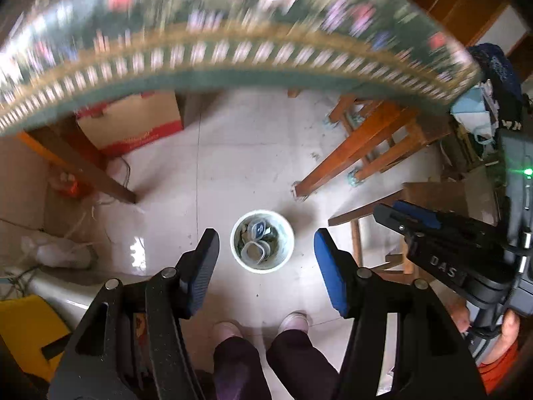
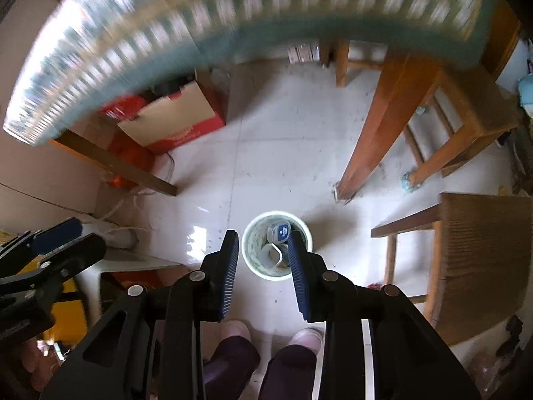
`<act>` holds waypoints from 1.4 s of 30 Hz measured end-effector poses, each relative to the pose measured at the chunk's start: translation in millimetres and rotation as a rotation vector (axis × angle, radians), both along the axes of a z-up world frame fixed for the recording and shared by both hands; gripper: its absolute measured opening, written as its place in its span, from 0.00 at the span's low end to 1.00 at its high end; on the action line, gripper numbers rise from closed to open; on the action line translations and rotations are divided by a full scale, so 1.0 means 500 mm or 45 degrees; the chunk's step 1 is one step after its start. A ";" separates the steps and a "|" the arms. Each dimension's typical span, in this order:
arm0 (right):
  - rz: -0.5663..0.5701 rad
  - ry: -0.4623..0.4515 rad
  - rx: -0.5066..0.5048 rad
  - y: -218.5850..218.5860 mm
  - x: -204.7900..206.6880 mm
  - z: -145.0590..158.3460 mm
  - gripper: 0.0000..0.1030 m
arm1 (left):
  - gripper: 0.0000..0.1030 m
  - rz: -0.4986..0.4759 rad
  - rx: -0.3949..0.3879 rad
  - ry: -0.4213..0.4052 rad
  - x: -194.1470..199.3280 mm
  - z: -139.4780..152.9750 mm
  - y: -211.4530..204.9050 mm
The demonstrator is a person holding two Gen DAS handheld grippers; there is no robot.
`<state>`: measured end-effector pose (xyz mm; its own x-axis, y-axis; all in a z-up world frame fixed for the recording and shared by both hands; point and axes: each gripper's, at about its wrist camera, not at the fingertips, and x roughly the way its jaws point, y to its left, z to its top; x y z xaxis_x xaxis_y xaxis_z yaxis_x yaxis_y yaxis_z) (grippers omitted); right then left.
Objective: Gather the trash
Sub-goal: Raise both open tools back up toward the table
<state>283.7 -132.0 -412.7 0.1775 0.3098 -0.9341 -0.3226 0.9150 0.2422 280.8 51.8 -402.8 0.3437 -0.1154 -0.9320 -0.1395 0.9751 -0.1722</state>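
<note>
- Both black two-finger grippers with blue pads point down at the floor: left gripper point(image 1: 266, 250) spread wide with nothing between, right gripper point(image 2: 263, 260) parted narrower, also empty.
- Small white round trash bin point(image 1: 286, 250) sits on pale floor tiles point(image 1: 240, 153), holding clear plastic containers point(image 1: 255, 250).
- Person's shoes point(image 1: 293, 321) just behind it, wooden table leg point(image 1: 339, 163) nearby.

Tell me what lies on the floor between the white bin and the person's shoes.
Nothing: in the left wrist view, bare tile separates the white bin from the shoes.
</note>
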 end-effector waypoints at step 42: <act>-0.042 -0.922 0.140 -0.034 -0.003 0.772 0.81 | 0.87 0.031 0.198 -0.877 0.007 0.761 0.011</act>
